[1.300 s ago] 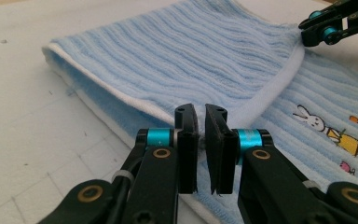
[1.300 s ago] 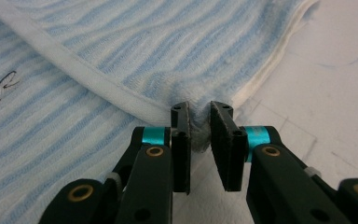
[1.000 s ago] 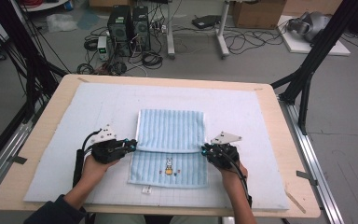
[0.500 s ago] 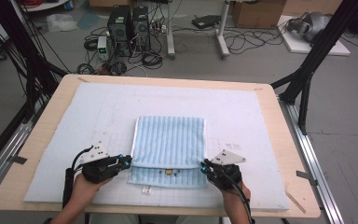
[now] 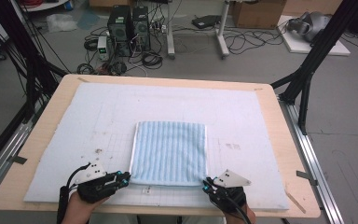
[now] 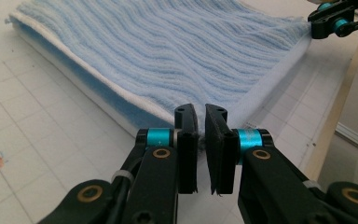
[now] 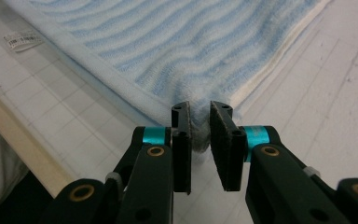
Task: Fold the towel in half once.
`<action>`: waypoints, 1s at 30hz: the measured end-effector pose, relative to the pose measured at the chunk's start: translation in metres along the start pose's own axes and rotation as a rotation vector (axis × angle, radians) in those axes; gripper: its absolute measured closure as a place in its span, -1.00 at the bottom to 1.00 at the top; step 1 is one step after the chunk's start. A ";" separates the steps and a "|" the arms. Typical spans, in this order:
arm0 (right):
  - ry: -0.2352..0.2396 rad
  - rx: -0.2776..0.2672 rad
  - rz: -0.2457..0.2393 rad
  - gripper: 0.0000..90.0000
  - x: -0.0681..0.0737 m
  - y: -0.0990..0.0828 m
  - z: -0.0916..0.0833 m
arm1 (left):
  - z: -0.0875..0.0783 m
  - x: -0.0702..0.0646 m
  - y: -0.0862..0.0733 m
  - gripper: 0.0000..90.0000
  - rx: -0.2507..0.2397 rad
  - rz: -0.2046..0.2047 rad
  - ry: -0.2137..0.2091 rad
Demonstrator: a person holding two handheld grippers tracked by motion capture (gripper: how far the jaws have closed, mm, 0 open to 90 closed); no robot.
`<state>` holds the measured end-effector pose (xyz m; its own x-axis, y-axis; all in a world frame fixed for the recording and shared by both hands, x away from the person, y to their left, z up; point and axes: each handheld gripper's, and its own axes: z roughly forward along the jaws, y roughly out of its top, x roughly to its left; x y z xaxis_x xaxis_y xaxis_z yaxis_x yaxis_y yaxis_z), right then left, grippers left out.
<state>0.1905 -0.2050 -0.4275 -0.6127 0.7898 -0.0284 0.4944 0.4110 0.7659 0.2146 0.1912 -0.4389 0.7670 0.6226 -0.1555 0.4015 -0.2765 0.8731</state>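
A blue-and-white striped towel lies folded in half on the white mat, its doubled near edge toward the person. My left gripper is shut on the towel's near-left corner, which is pinched between its pads. My right gripper is shut on the near-right corner, a wad of cloth bunched between its jaws. In the left gripper view the right gripper appears at the top right, at the far end of the same edge. A small white label lies on the mat beside the towel's near edge.
The white gridded mat covers a wooden table, whose near edge runs just behind both hands. Black frame legs stand at the table's left and right. Computers and cables sit on the floor beyond.
Both grippers have pulled the towel's top layer toward the person, covering the lower half and its small printed figure. The towel now lies folded over.
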 end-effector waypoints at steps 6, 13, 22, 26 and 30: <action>-0.003 0.009 0.011 0.62 -0.001 -0.003 0.001 | -0.001 0.005 -0.002 0.73 0.014 -0.039 0.003; -0.007 -0.016 0.051 0.53 -0.010 -0.003 0.003 | -0.001 0.016 -0.003 0.44 0.013 -0.073 0.037; 0.014 0.032 0.009 0.64 -0.009 0.001 0.020 | 0.002 0.027 0.003 0.45 -0.001 -0.072 0.057; 0.010 0.087 0.021 0.63 -0.014 0.003 0.022 | 0.006 0.033 0.007 0.45 -0.011 -0.075 0.063; 0.041 0.053 0.044 0.56 -0.019 0.007 0.020 | 0.012 0.039 0.011 0.45 -0.009 -0.069 0.058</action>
<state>0.2182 -0.2084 -0.4340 -0.6136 0.7890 0.0317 0.5530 0.4007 0.7305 0.2556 0.2035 -0.4410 0.7071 0.6815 -0.1884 0.4476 -0.2253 0.8654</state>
